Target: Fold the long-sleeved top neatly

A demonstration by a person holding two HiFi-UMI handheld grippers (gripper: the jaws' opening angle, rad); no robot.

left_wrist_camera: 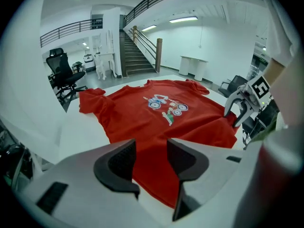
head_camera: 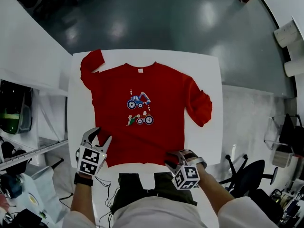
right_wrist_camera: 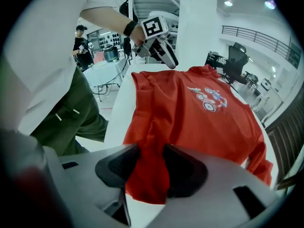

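Note:
A red long-sleeved top (head_camera: 161, 89) with a tractor print lies flat and face up on the white table (head_camera: 204, 65), neck at the far edge. Its left sleeve (head_camera: 90, 63) bends back at the far left corner, and the right sleeve (head_camera: 202, 106) is bent beside the body. My left gripper (head_camera: 99, 136) is open at the near left hem corner, with red cloth (left_wrist_camera: 142, 113) showing between its jaws (left_wrist_camera: 151, 148). My right gripper (head_camera: 173, 158) is shut on the near right hem, the cloth (right_wrist_camera: 190, 113) bunched between its pads (right_wrist_camera: 151, 163).
The table's near edge is against the person's dark trousers (head_camera: 137, 184). A shelf unit (head_camera: 19, 108) stands at the left and office chairs (head_camera: 251, 170) at the right. White rolls (head_camera: 289, 37) sit at the upper right. Grey floor lies beyond the table.

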